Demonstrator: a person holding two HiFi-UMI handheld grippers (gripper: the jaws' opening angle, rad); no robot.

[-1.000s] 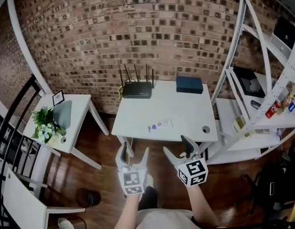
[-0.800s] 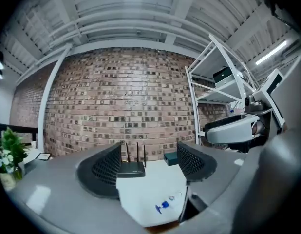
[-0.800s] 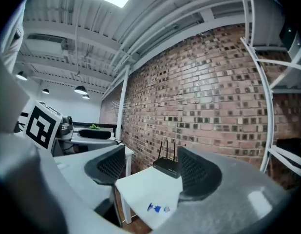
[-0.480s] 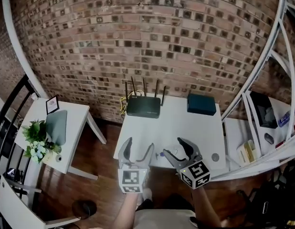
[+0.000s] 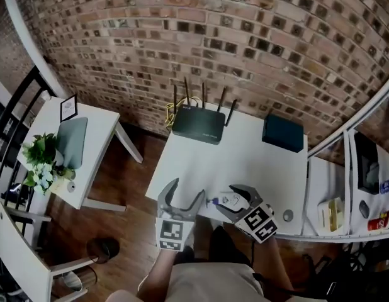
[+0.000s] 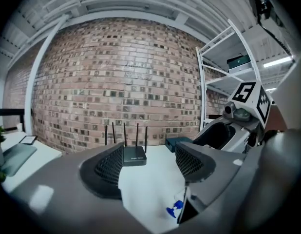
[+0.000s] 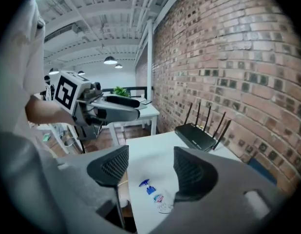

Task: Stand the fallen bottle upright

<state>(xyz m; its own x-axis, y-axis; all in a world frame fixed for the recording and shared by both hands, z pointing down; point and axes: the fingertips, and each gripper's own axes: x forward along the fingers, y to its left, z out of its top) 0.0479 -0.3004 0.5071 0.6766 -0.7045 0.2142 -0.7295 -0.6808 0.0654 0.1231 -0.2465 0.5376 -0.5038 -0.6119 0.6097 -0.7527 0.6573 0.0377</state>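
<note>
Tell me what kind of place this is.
Probably a loft-style office or lab: a brick wall, a router on a white table, and white shelving beside it.

This seems an office or lab room: a red brick wall (image 5: 245,30) far, a white rectangular table (image 5: 245,162) bearing a black router with antennas (image 5: 197,124), white metal shelves (image 5: 345,187) at right.

Straight ahead of the left gripper (image 5: 186,192), at the far edge of the white table (image 5: 257,162), sits a black router (image 5: 197,123) w/ antennas up. A dark teal box (image 5: 283,133) lies ahead of the right gripper (image 5: 235,200), also by the brick wall (image 5: 201,36). Well off to the L of the left gripper is a white side table (image 5: 101,137) w/ plant (image 5: 43,162), grey pad (image 5: 72,142) & small frame (image 5: 68,107); R of the right gripper, white shelving (image 5: 345,197) w/ items too small to ID.
</note>
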